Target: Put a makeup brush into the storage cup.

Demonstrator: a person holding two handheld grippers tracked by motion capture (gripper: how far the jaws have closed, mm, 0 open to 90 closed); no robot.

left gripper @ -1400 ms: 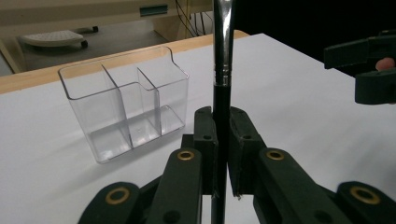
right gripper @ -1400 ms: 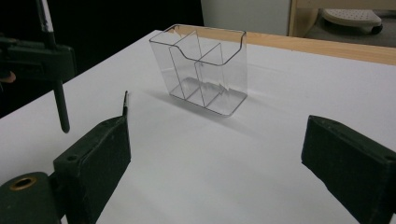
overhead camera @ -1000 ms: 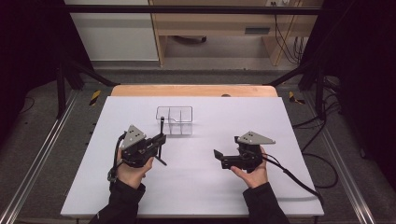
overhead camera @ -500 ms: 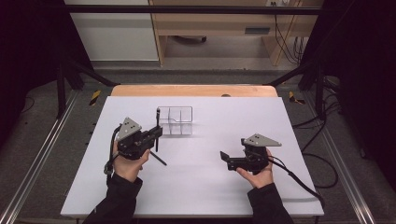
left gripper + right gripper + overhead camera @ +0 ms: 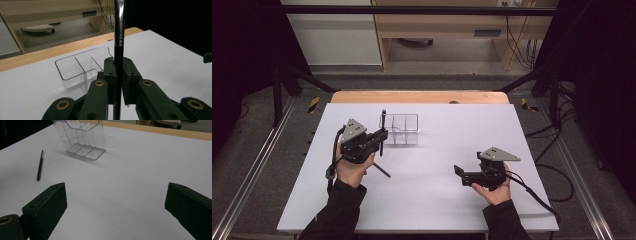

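One slim pen point(image 5: 119, 50) stands upright, pinched mid-barrel in the left claw point(image 5: 381, 137) left of centre, beside the clear organizer point(image 5: 401, 129). It looks light, stiff and slippery (chrome end), so grip the black barrel. Right claw point(image 5: 460, 174) is spread, empty.

A white counter point(image 5: 522, 130) with a wooden far edge point(image 5: 419, 97) is sitting on grey floor point(image 5: 447, 55); wooden shelving point(image 5: 447, 20) is standing behind, black curtains point(image 5: 242, 60) hanging either side
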